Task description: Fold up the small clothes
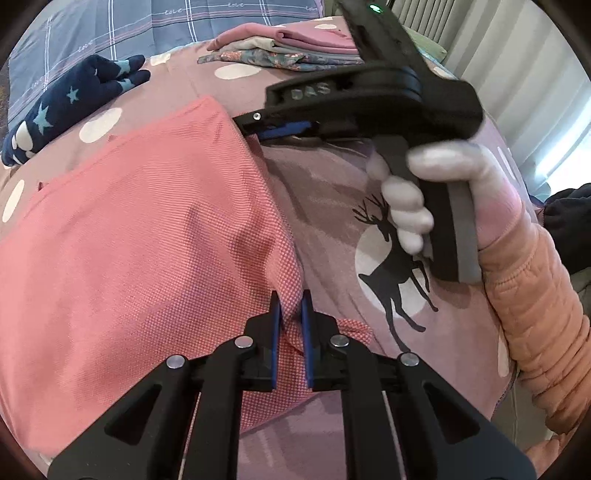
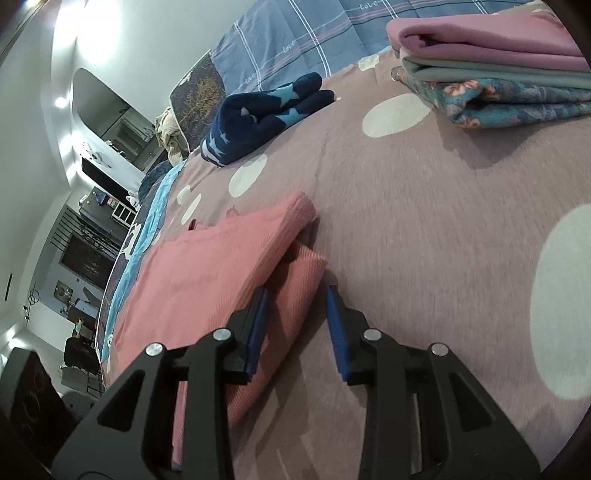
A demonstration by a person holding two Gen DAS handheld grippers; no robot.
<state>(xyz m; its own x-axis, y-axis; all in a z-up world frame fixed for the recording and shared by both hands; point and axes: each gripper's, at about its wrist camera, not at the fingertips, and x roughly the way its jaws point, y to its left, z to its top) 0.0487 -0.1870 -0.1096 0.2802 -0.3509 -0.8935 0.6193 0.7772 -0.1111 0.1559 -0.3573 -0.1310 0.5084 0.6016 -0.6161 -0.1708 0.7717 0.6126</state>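
Left wrist view: one pink garment [image 1: 140, 229] spread on the spotted bedspread [image 1: 325, 192], its near edge pinched between the narrowly parted fingers of the left gripper [image 1: 291, 314]. One navy starred cloth [image 1: 70, 107] and one folded stack of three [image 1: 295, 48] behind.

Right wrist view: right gripper [image 2: 295, 317] half open, straddling the garment's lower layer without clamping it.

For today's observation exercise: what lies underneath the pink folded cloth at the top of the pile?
Under the pink cloth lies a grey cloth, then a floral cloth, all on the bed cover. Anything hidden inside the pile cannot be seen.
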